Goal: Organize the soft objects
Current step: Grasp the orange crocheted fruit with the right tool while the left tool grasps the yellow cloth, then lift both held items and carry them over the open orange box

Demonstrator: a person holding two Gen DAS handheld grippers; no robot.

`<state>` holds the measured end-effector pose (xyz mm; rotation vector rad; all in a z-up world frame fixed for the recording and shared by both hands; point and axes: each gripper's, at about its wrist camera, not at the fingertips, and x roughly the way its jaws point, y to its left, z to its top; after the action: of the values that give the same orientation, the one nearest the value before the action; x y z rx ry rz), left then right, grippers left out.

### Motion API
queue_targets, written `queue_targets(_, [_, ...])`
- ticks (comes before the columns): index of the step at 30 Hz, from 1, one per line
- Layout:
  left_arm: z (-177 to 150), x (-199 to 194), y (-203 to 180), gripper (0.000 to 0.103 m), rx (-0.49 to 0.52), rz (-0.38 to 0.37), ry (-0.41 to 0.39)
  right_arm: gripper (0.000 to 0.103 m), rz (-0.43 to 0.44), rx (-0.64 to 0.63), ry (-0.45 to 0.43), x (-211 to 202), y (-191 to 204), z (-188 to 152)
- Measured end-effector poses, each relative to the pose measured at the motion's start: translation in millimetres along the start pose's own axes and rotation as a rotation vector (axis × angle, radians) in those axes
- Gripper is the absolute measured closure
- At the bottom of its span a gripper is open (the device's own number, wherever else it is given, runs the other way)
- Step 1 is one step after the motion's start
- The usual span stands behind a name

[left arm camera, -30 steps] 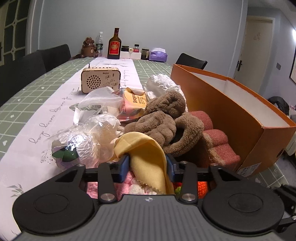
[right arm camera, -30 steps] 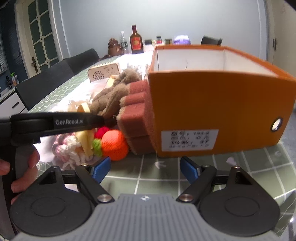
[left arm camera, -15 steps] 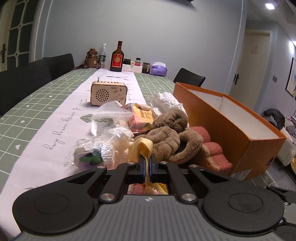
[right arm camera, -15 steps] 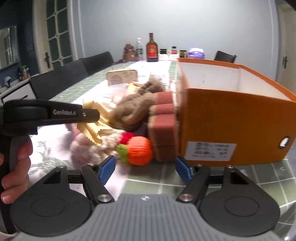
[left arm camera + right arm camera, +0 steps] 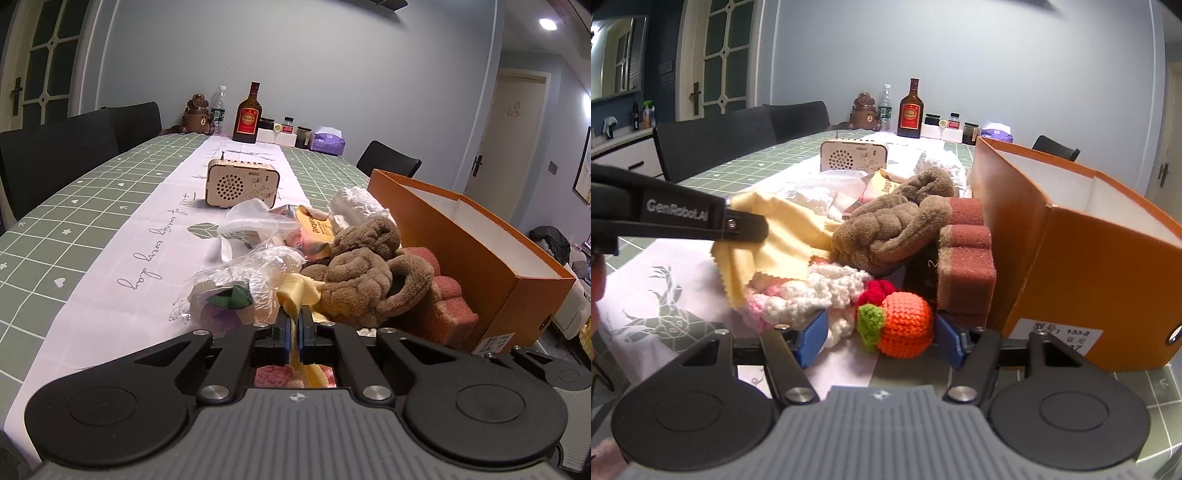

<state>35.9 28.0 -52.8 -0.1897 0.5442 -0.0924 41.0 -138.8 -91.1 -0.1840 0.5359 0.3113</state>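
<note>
Left gripper (image 5: 294,325) clamped on yellow cloth (image 5: 775,225), cloth lifted just left of orange box (image 5: 1082,266); right gripper (image 5: 881,338) jaws just been closing, part-open around crochet orange (image 5: 905,325), pads not pressing it; brown plush (image 5: 894,229) against sponges (image 5: 967,269) beside box.

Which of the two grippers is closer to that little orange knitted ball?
Right. The right gripper has the orange knitted ball between its open fingers; the left gripper is off to the side, pinching the yellow cloth.
</note>
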Motion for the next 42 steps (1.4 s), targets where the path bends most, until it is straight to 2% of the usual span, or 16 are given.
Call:
queue_targets(3, [-1, 0, 3, 0.099, -0.002, -0.01, -0.008, 0.041, -0.008, 0.014, -0.009, 3, -1, -1])
queue_targets(7, [-1, -3, 3, 0.099, 0.0, -0.004, -0.021, 0.056, -0.061, 0.007, -0.013, 7, -1, -2])
queue_targets(10, [-2, -8, 0, 0.099, 0.008, -0.002, -0.034, 0.058, -0.049, 0.033, -0.01, 4, -5, -3])
queue_targets(18, [4, -37, -9, 0.099, 0.024, 0.003, -0.101, 0.059, 0.008, 0.083, -0.042, -17, -13, 0])
queue_targets(25, [17, -67, -30, 0.099, 0.066, 0.007, -0.176, 0.059, 0.024, 0.099, -0.135, -47, -17, 5])
queue_targets(31, [36, -87, -58, 0.099, 0.148, 0.011, -0.287, 0.059, 0.077, 0.134, -0.219, -67, -27, 12])
queue_targets(36, [59, -80, -82, 0.099, 0.187, -0.017, -0.331, 0.059, 0.127, 0.186, -0.281, -82, -47, 25])
queue_targets(42, [79, -54, -113, 0.099, 0.211, -0.087, -0.339, 0.059, 0.054, 0.219, -0.334, -101, -84, 36])
